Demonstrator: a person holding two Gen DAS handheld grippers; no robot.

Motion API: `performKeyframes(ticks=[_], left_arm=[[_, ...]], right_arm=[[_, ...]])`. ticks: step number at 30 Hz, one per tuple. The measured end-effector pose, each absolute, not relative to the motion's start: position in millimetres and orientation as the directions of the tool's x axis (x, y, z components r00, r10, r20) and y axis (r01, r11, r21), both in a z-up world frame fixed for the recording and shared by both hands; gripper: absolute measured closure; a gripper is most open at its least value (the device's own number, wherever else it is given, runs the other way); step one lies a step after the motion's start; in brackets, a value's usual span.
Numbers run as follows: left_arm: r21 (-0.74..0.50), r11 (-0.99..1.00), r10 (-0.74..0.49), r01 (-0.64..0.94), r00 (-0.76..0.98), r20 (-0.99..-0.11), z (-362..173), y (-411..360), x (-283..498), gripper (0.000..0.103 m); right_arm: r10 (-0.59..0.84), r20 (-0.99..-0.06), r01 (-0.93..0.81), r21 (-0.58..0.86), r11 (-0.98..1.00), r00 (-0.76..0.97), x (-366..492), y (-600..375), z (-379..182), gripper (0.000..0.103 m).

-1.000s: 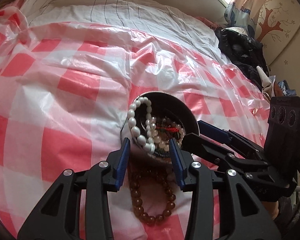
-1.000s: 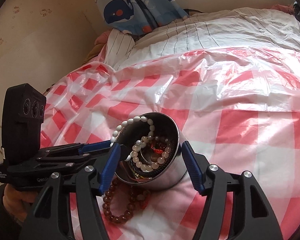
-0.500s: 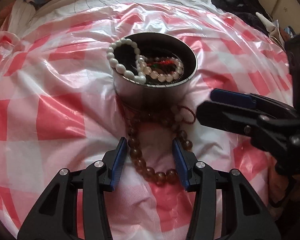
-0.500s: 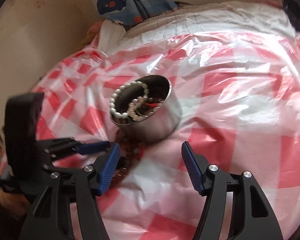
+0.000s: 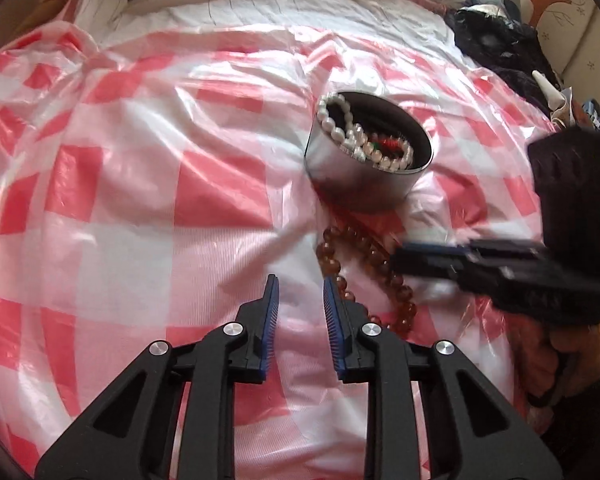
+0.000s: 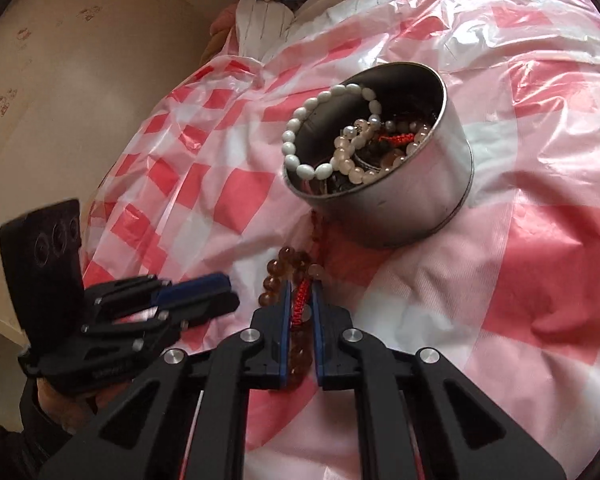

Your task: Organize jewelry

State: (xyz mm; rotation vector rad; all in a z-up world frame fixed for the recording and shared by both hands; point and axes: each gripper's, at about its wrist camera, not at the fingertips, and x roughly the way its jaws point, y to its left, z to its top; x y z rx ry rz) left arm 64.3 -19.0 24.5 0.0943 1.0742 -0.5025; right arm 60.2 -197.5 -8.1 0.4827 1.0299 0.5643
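left wrist view: the left gripper (image 5: 297,294) hovers low over the red-and-white checked plastic sheet (image 5: 140,200), its blue-padded fingers (image 5: 271,300) parted with nothing between them. the amber bead bracelet (image 5: 364,272) lies on the sheet just right of the gripper, trailing up to the foot of the round metal tin (image 5: 364,176), which sits toward the far right part of the sheet. the tin holds a white pearl bracelet (image 5: 336,120) draped over its rim and other beaded pieces. the right gripper (image 5: 432,260) enters blurred from the right edge, its tip at the amber beads; its jaw state cannot be told here.

right wrist view: the right gripper (image 6: 301,300) is nearly closed, pinching the red braided cord (image 6: 300,304) of the amber bead bracelet (image 6: 288,264) between its pads. the cord runs on under the near wall of the tin (image 6: 400,208). the left gripper (image 6: 196,296) stands off to the left, well short of the beads.

step in hand, as judged: securing the last loose bracelet for transfer to the tin. the next move calls for a lift high enough to free the cord and dangling beads, then a carry over the rim without tipping the tin, which sits on soft bedding.
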Motion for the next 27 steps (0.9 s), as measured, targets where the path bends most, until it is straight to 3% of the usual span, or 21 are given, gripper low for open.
performKeyframes(ticks=[4, 9, 10, 11, 13, 15, 17, 18, 19, 22, 24, 25, 27], left_arm=[[-0.09, 0.858, -0.329, 0.506, 0.406, -0.853, 30, -35, 57, 0.08], [-0.034, 0.843, -0.297, 0.536, 0.413, -0.861, 22, -55, 63, 0.067], [-0.034, 0.845, -0.295, 0.534, 0.413, -0.862, 19, -58, 66, 0.062], [-0.032, 0.848, -0.289, 0.53, 0.412, -0.864, 14, -61, 68, 0.061], [-0.003, 0.845, -0.262, 0.536, 0.409, -0.874, 7, -66, 69, 0.061], [0.038, 0.832, -0.235, 0.553, 0.414, -0.88, 6, -70, 65, 0.065], [0.06, 0.821, -0.219, 0.568, 0.409, -0.886, 7, -71, 60, 0.08], [0.064, 0.817, -0.215, 0.573, 0.406, -0.888, 8, -70, 58, 0.083], [0.066, 0.811, -0.215, 0.581, 0.401, -0.89, 10, -68, 55, 0.089], [0.097, 0.795, -0.203, 0.599, 0.413, -0.888, 16, -64, 46, 0.092], [0.112, 0.79, -0.2, 0.603, 0.425, -0.883, 20, -62, 42, 0.092], [0.117, 0.79, -0.198, 0.601, 0.432, -0.88, 22, -61, 41, 0.092], [0.14, 0.795, -0.185, 0.59, 0.455, -0.871, 24, -59, 42, 0.092]], right_arm=[[0.581, -0.695, -0.239, 0.533, 0.812, 0.423, 24, -201, 9, 0.093], [0.465, -0.766, -0.204, 0.419, 0.885, 0.443, -11, -213, 11, 0.092], [0.447, -0.778, -0.194, 0.404, 0.894, 0.441, -14, -215, 9, 0.088], [0.427, -0.787, -0.183, 0.386, 0.904, 0.445, -17, -216, 8, 0.069], [0.384, -0.783, -0.17, 0.346, 0.923, 0.489, -20, -218, 12, 0.06], [0.353, -0.769, -0.184, 0.302, 0.935, 0.533, -21, -216, 20, 0.06], [0.324, -0.764, -0.195, 0.259, 0.946, 0.558, -20, -211, 22, 0.058], [0.316, -0.77, -0.2, 0.246, 0.948, 0.554, -17, -208, 19, 0.057], [0.313, -0.78, -0.206, 0.237, 0.949, 0.542, -13, -204, 16, 0.057], [0.275, -0.813, -0.244, 0.169, 0.955, 0.513, -8, -188, 5, 0.058], [0.304, -0.815, -0.289, 0.176, 0.941, 0.494, -9, -180, 5, 0.071], [0.325, -0.812, -0.302, 0.193, 0.934, 0.485, -10, -179, 5, 0.084], [0.352, -0.806, -0.309, 0.222, 0.925, 0.476, -13, -181, 5, 0.085]])
